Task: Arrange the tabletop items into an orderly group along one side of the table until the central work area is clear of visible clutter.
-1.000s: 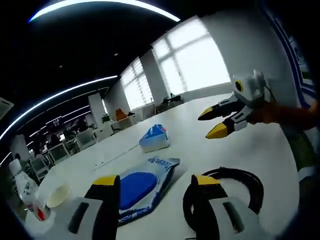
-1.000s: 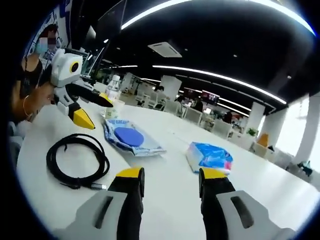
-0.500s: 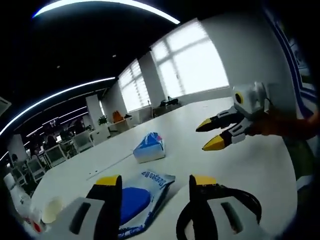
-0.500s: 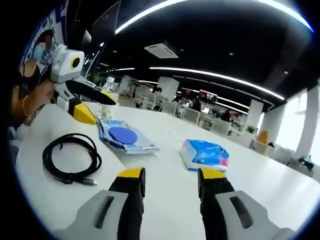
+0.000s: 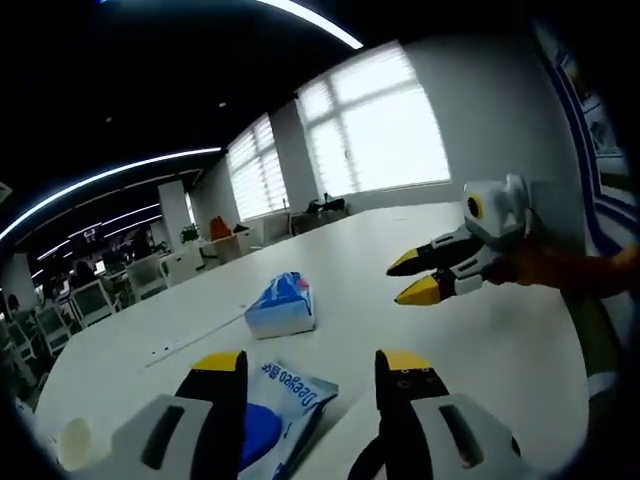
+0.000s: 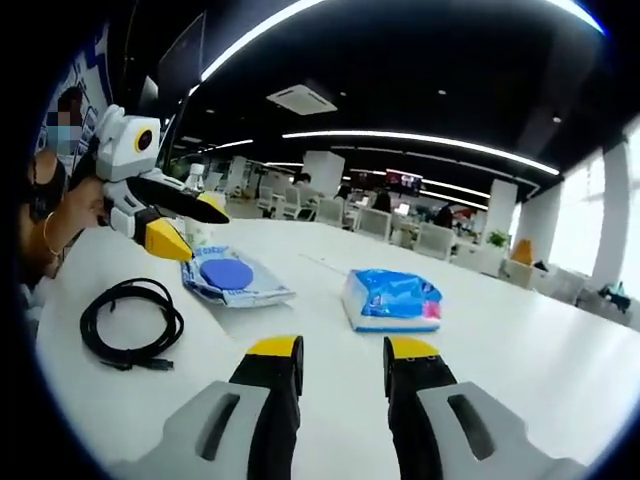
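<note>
Approaching with both grippers' jaws parted and empty, you risk shoving the tissue pack (image 6: 390, 298) or snagging the cable (image 6: 130, 325).

Windows (image 5: 375, 130) at 12 o'clock blow out white; ceiling light strips (image 6: 420, 138) glare; edges bend, distant background seems soft.
</note>
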The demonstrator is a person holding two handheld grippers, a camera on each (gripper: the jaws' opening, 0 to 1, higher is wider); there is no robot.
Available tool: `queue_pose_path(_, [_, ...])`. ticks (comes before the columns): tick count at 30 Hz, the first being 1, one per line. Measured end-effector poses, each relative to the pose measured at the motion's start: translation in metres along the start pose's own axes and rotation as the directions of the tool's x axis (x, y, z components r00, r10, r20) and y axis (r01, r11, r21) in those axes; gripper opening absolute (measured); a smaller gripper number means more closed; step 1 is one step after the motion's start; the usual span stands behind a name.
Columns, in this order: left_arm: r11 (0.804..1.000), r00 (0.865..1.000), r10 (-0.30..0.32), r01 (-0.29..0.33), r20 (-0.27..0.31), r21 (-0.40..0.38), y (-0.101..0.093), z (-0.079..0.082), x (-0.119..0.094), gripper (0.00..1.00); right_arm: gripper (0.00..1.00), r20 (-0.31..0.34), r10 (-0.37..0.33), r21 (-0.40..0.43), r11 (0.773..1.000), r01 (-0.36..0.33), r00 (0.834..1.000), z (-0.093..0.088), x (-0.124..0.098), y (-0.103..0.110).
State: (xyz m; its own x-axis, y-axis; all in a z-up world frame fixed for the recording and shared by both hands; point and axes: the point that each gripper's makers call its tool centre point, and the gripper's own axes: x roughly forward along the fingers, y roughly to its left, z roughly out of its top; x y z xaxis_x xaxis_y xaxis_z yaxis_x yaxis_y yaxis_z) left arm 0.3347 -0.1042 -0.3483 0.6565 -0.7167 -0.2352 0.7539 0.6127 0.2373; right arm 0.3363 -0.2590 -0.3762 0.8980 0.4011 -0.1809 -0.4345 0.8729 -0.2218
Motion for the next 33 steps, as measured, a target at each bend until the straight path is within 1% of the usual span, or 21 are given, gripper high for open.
queue_pose_path(4, [1.0,1.0,-0.022,0.022,0.003,0.014,-0.006,0.006,0.014,0.5,0.36,-0.011,0.001,-0.006,1.0,-0.001,1.0,0.002,0.004,-0.003])
queue_pose_path(6, [0.999,1.0,-0.023,0.023,-0.012,0.022,-0.005,0.005,0.021,0.49,0.35,-0.009,0.002,-0.017,1.0,-0.002,1.0,0.003,0.006,-0.005])
queue_pose_path(9, [1.0,1.0,-0.022,0.022,-0.015,0.018,-0.003,0.007,0.028,0.49,0.35,-0.008,0.002,-0.026,1.0,-0.003,1.0,0.004,0.009,-0.007])
queue_pose_path(11, [1.0,1.0,-0.019,0.019,-0.013,0.02,-0.003,0.008,0.032,0.49,0.35,-0.026,0.01,-0.051,0.999,-0.012,1.0,0.003,0.014,-0.01])
queue_pose_path(14, [1.0,0.999,-0.022,0.022,-0.025,0.01,-0.003,0.005,0.038,0.49,0.35,-0.03,0.011,-0.052,0.999,-0.013,0.999,0.005,0.018,-0.014])
queue_pose_path(18, [0.999,0.999,-0.035,0.035,-0.033,0.0,-0.007,0.003,0.05,0.48,0.34,-0.035,0.009,-0.075,0.997,-0.012,0.999,0.009,0.025,-0.021])
queue_pose_path(20, [0.998,0.998,-0.054,0.054,-0.022,-0.01,-0.014,0.008,0.06,0.48,0.32,-0.039,0.009,-0.076,0.997,-0.012,0.999,0.009,0.03,-0.025])
queue_pose_path(22, [0.998,0.998,-0.057,0.057,-0.022,0.005,-0.016,0.01,0.066,0.46,0.32,-0.043,0.009,-0.072,0.997,-0.012,0.999,0.008,0.033,-0.027])
queue_pose_path(24, [0.998,0.998,-0.052,0.053,-0.021,0.016,-0.014,0.011,0.072,0.45,0.32,-0.042,0.008,-0.075,0.997,-0.011,0.999,0.005,0.035,-0.028])
queue_pose_path(27, [1.0,1.0,-0.026,0.026,-0.009,-0.01,-0.006,0.012,0.079,0.43,0.32,-0.05,0.005,-0.075,0.997,-0.009,0.999,0.001,0.036,-0.031])
queue_pose_path(28, [1.0,1.0,0.001,-0.001,0.001,-0.003,0.0,0.014,0.082,0.42,0.32,-0.054,0.004,-0.074,0.997,-0.008,0.999,-0.001,0.036,-0.032])
queue_pose_path(29, [1.0,1.0,0.026,-0.026,-0.001,0.008,0.005,0.013,0.085,0.41,0.32,-0.058,0.002,-0.073,0.997,-0.006,0.998,-0.002,0.037,-0.034])
queue_pose_path(32, [0.999,1.0,0.02,-0.02,-0.003,-0.028,0.007,0.013,0.093,0.41,0.32,-0.067,-0.004,-0.06,0.998,0.0,0.998,-0.005,0.04,-0.041])
queue_pose_path(33, [0.999,1.0,0.018,-0.018,-0.006,-0.028,0.007,0.013,0.096,0.41,0.32,-0.066,-0.009,-0.057,0.998,0.005,0.998,-0.004,0.041,-0.044])
